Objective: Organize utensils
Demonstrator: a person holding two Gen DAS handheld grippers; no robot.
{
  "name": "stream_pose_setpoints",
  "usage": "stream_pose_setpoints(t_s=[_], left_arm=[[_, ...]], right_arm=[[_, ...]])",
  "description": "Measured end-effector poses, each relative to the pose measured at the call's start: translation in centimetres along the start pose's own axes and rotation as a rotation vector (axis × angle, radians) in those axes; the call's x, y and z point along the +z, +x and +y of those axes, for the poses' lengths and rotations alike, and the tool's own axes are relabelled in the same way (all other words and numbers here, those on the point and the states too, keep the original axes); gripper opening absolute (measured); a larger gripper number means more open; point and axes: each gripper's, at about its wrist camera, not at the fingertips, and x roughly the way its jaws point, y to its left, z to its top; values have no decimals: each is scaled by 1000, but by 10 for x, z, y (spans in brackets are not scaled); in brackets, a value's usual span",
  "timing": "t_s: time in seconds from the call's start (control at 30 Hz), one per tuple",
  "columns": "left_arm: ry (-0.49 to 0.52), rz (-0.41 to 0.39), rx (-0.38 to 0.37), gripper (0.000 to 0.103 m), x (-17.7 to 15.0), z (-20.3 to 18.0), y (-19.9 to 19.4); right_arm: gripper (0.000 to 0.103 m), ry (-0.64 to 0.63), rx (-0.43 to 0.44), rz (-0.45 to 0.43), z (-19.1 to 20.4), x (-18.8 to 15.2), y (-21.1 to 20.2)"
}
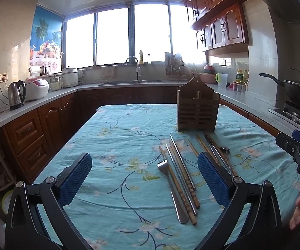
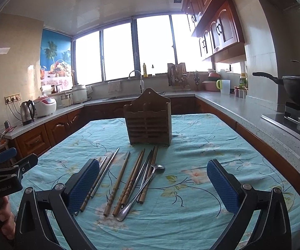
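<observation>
Both grippers hang above the table with jaws spread wide and nothing between them: left gripper (image 1: pixel 144 179) sits over the left part of the utensil spread, right gripper (image 2: pixel 153 185) over the right part. Utensils lie loose on the floral blue tablecloth (image 1: pixel 112 145), roughly parallel, pointing toward the wooden utensil holder (image 2: pixel 148 120), which stands upright at the far middle of the table, just beyond their far tips. Fork (image 1: pixel 169 185) lies leftmost, tines away from the camera, touching a bamboo chopstick (image 1: pixel 178 187); metal chopsticks (image 1: pixel 182 162) beside it. Further right, more wooden chopsticks (image 2: pixel 117 183) and a long-handled metal spoon (image 2: pixel 141 189) crossing over several sticks, bowl toward the holder. Judgement: nothing sorted yet, first pick is pending. To do it well, take one item or one matched pair at a time, close on the near handle end where it's clear of neighbours, lower until the pads nearly touch the cloth since everything lies flat and thin. Fork looks easiest for the left side; spoon should come off first on the right because it rests on top of the sticks. Tip each upright before dropping into a slot; which compartments the holder has isn't clear from here. Risk: pinching cloth, dragging adjacent chopsticks.
</observation>
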Motion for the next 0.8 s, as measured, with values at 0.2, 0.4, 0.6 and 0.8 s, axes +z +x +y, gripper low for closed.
stream_pose_setpoints(t_s=[0.2, 0.4, 0.6, 0.8], left_arm=[[-2, 0, 1, 103, 1, 0, 0], [-3, 0, 0, 103, 1, -1, -1], [-4, 5, -3, 103, 1, 0, 1], [-34, 29, -20, 103, 1, 6, 6]], right_arm=[[103, 3, 4, -4, 1, 1, -2], [103, 5, 5, 2, 2, 4, -1], [103, 7, 7, 3, 1, 4, -1], [103, 18, 14, 11, 0, 6, 1]])
